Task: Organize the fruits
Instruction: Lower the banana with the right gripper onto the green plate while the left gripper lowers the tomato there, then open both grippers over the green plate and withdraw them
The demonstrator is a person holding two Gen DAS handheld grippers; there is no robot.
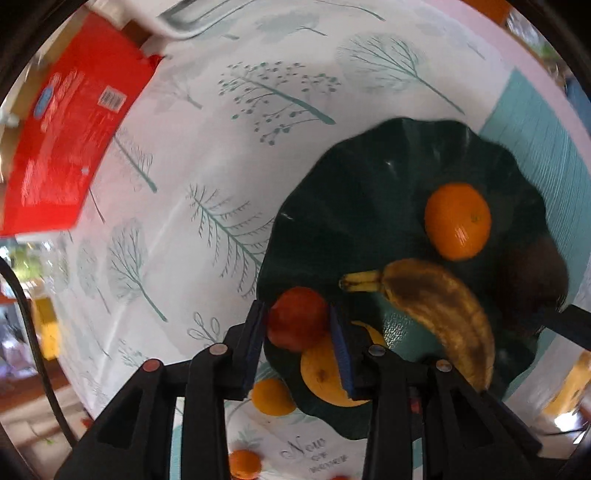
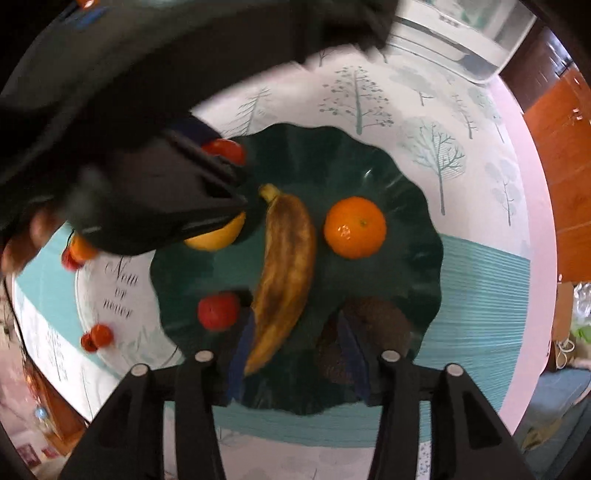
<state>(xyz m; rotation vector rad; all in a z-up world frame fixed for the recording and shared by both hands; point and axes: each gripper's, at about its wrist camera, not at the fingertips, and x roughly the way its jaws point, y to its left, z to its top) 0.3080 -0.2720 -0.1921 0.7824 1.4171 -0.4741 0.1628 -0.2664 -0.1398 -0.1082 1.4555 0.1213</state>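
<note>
A dark green wavy plate point(image 1: 354, 177) point(image 2: 413, 206) lies on the tree-print tablecloth. On it are an orange point(image 1: 457, 220) point(image 2: 355, 226), a browned banana point(image 1: 443, 306) point(image 2: 286, 273), a yellow fruit point(image 1: 321, 373) point(image 2: 218, 236), a dark brown fruit point(image 1: 535, 280) point(image 2: 373, 325) and a small red fruit point(image 2: 218, 311). My left gripper point(image 1: 298, 325) point(image 2: 221, 173) is shut on a red fruit point(image 1: 298, 318) point(image 2: 225, 150) above the plate's edge. My right gripper point(image 2: 299, 354) is open and empty, its fingers astride the banana's end and beside the brown fruit.
A red box point(image 1: 70, 129) lies on the cloth at the left. A white tray point(image 1: 192, 18) point(image 2: 461, 33) sits at the far edge. Small orange fruits point(image 1: 271, 397) point(image 2: 81, 247) and red ones point(image 2: 98, 336) lie on the cloth beside the plate.
</note>
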